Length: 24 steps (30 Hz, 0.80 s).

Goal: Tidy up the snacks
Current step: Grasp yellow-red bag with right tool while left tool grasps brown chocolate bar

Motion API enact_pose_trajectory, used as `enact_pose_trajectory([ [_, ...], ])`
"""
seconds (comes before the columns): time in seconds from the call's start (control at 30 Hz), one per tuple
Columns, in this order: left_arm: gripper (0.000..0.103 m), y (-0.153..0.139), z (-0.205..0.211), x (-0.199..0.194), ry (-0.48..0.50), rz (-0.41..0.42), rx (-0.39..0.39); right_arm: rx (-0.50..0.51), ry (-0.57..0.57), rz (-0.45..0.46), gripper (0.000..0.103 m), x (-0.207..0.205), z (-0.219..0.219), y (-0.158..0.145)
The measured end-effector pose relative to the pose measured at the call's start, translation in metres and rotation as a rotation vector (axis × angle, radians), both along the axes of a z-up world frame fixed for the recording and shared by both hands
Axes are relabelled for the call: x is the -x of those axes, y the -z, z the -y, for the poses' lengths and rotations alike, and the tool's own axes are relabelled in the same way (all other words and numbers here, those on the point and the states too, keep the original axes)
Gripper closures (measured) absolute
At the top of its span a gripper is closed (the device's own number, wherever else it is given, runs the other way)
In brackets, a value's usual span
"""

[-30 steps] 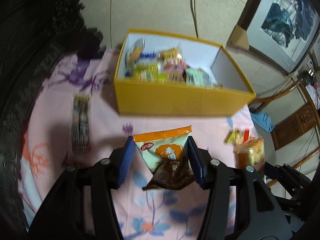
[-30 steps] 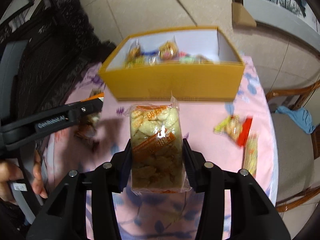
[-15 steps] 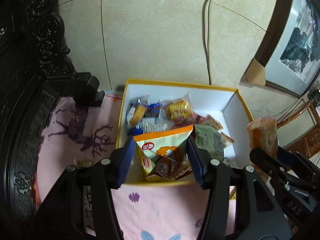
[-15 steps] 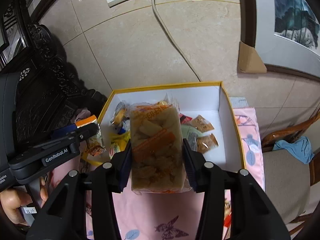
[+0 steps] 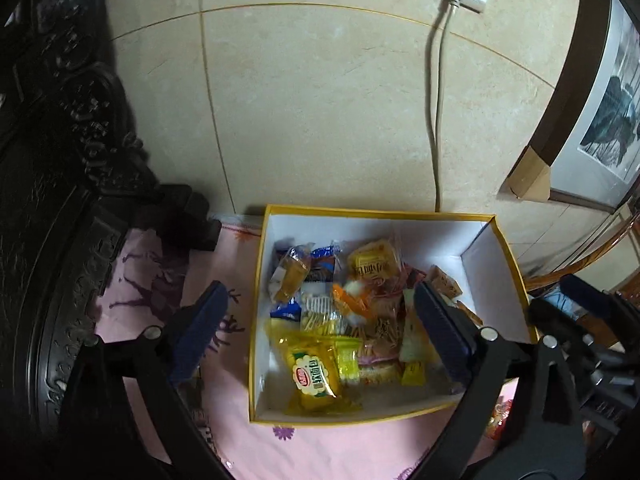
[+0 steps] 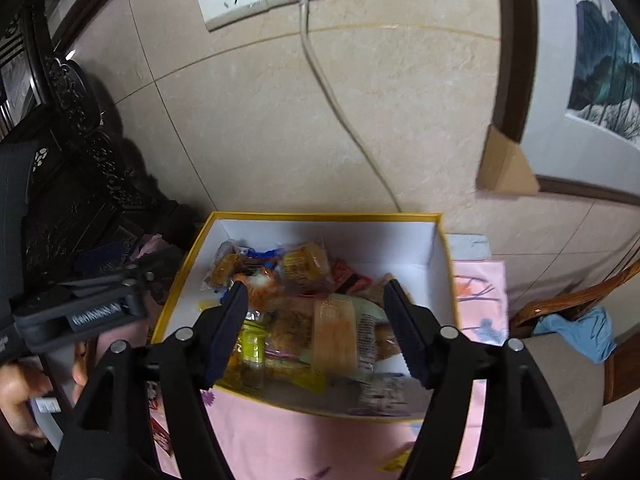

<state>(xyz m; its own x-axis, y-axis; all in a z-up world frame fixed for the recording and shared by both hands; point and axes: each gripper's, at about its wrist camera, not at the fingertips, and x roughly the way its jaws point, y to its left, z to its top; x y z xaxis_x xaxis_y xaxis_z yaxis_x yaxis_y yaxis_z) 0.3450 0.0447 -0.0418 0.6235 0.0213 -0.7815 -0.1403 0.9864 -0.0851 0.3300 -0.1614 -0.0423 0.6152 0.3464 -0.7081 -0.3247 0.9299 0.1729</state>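
Hovering above the yellow box [image 5: 360, 414], the left gripper [image 5: 320, 332] has its blue-padded fingers [image 5: 200, 332] spread wide apart with nothing between them. One finger hangs over the pink cloth [image 5: 240, 432] outside the box's left wall, the other over the snacks near the box's right side.

Inside the box the snack packets [image 5: 352, 320] lie heaped against the left and middle, overlapping at mixed angles. A yellow packet [image 5: 314, 376] with a red oval label lies nearest the front wall, its long axis running from the box's back-left toward its front-right.

From the right wrist view, the right gripper [image 6: 316, 324] is also splayed open over the box [image 6: 440, 248], holding nothing. Below and between its fingers [image 6: 228, 332] lies a clear puffed-snack bag [image 6: 332, 336] with an orange band, resting on top of the other packets. Its long axis runs side to side, roughly parallel to the box's front wall, though the packet is motion-blurred and its printed end cannot be made out.

The box sits on the pink cloth against a tiled wall [image 6: 280, 120], with its long side facing both cameras.
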Motion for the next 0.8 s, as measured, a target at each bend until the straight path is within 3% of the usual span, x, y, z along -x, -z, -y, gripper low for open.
enact_pose_trajectory([
  [0.13,0.007,0.006,-0.007,0.029,-0.013,-0.008,0.067,0.016,0.029,-0.025,0.032,0.019,0.041,0.011],
  [0.3,0.007,0.028,-0.018,0.078,-0.048,-0.02,0.152,0.03,0.071,-0.138,0.032,0.053,0.099,0.072],
  [0.43,0.007,0.052,-0.042,0.118,-0.137,-0.064,0.193,0.114,-0.014,-0.213,0.032,0.076,0.112,0.131],
  [0.53,0.008,0.066,-0.062,0.143,-0.187,-0.116,0.173,0.143,-0.035,-0.271,0.032,0.076,0.106,0.161],
  [0.8,0.008,0.069,-0.091,0.196,-0.212,-0.184,0.084,0.155,-0.089,-0.263,0.03,0.059,0.087,0.197],
])
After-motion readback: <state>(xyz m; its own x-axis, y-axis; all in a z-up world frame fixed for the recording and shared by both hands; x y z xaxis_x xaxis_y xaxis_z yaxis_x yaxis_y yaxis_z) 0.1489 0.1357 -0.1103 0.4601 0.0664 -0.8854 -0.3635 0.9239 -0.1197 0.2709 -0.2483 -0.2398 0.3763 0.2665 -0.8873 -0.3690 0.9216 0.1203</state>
